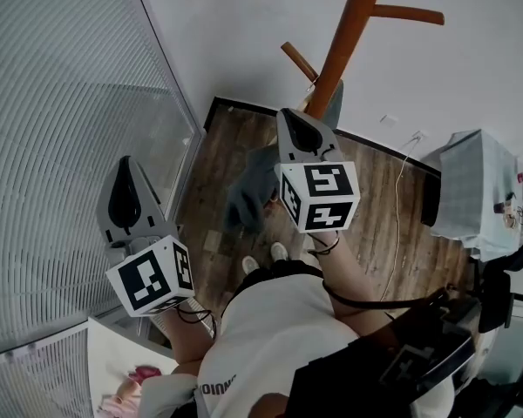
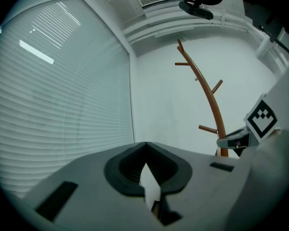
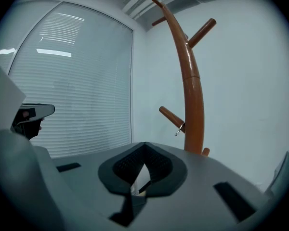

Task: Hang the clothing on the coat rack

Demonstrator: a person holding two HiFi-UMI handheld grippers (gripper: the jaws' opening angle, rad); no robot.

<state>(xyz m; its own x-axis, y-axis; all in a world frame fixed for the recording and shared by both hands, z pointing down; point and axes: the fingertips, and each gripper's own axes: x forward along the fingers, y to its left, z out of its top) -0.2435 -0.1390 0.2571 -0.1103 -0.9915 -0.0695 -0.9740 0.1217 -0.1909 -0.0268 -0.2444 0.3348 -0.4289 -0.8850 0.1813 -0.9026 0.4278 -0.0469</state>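
Observation:
The brown wooden coat rack (image 1: 344, 42) rises against the white wall, its pegs bare in the left gripper view (image 2: 209, 97) and the right gripper view (image 3: 192, 95). A dark grey garment (image 1: 248, 200) hangs low over the floor in front of the rack's foot, partly hidden behind my right gripper (image 1: 301, 129); I cannot tell what holds it. In its own view the right gripper (image 3: 144, 148) is shut, with no cloth showing between its jaws. My left gripper (image 1: 125, 194) is raised at the left near the blinds, its jaws (image 2: 145, 150) also shut on nothing.
A glass wall with blinds (image 1: 61, 146) runs along the left. The floor (image 1: 375, 207) is dark wood, with a white cable (image 1: 399, 198) across it. A cloth-covered table (image 1: 475, 190) stands at the right. The person's shoes (image 1: 266, 258) are below the garment.

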